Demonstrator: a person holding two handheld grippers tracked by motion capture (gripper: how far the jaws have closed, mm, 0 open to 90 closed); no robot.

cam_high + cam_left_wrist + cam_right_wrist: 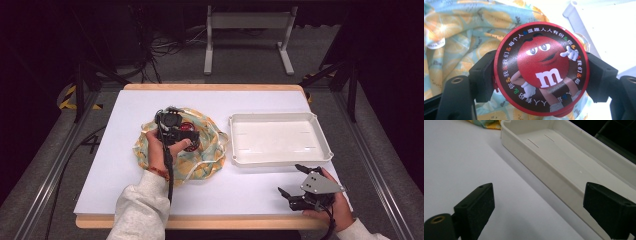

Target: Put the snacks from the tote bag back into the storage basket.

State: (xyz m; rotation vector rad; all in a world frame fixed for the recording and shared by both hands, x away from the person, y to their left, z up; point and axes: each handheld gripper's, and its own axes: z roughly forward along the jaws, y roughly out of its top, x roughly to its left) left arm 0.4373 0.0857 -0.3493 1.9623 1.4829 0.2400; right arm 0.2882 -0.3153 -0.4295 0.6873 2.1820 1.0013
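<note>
The round red tin (541,70) has a glossy printed lid; beneath it lies soft, crumpled cloth (461,30). The white tray (564,157) looks smooth, matt plastic.

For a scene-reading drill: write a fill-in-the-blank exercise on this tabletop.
1. The left gripper is shut on a round red ____ printed with a candy character.
2. Under the left gripper lies a cloth bag with a ____ fruit print.
3. The white tray holds ____.
4. The jaws of the right gripper stand ____, above the white table.

Missing words: tin; citrus; nothing; open
</note>
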